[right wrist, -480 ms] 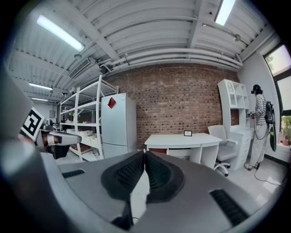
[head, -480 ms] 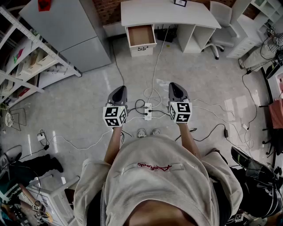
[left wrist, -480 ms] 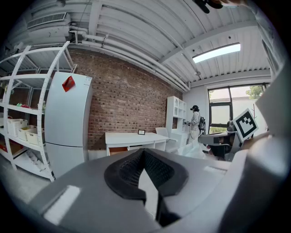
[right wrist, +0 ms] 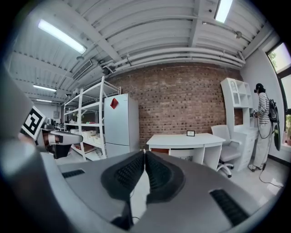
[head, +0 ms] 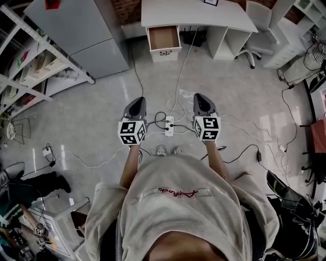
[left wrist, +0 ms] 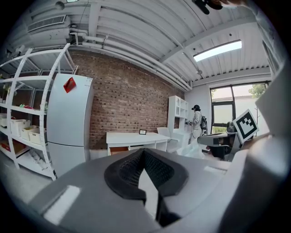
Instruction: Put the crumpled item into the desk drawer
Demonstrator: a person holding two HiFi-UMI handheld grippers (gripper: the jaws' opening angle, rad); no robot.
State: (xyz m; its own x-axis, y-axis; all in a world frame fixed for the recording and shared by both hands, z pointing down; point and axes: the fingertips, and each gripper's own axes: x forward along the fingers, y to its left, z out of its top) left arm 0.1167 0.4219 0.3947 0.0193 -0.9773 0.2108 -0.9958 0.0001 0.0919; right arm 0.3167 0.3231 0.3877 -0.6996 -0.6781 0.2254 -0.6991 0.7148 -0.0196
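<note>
Floor: the grey floor (head: 91,107) takes up most of the head view. The person stands mid-room, well apart from the furniture, so I judge no carrying has begun.
Fridge: the pale fridge (head: 76,35) stands at 11 o'clock, beside the shelving rack (head: 25,71).
Worktop: the white worktop (head: 198,12) is at 12 o'clock against the brick wall.
Drawer: the desk drawer (head: 164,38) is pulled out below the worktop's left end, with its brown bottom bare. It seems ready to receive the item.
Left hand-held gripper: the left hand-held gripper (left wrist: 144,152) has its tips together with nothing between them. It is held level and forward, likely just for walking.
Right hand-held gripper: the right hand-held gripper (right wrist: 144,153) is closed the same way and empty, pointing at the worktop.
Crumpled item: neither hand-held gripper has it. A pale heap (left wrist: 194,149) at 3 o'clock in the left gripper view may be it, but it is too small to tell.
</note>
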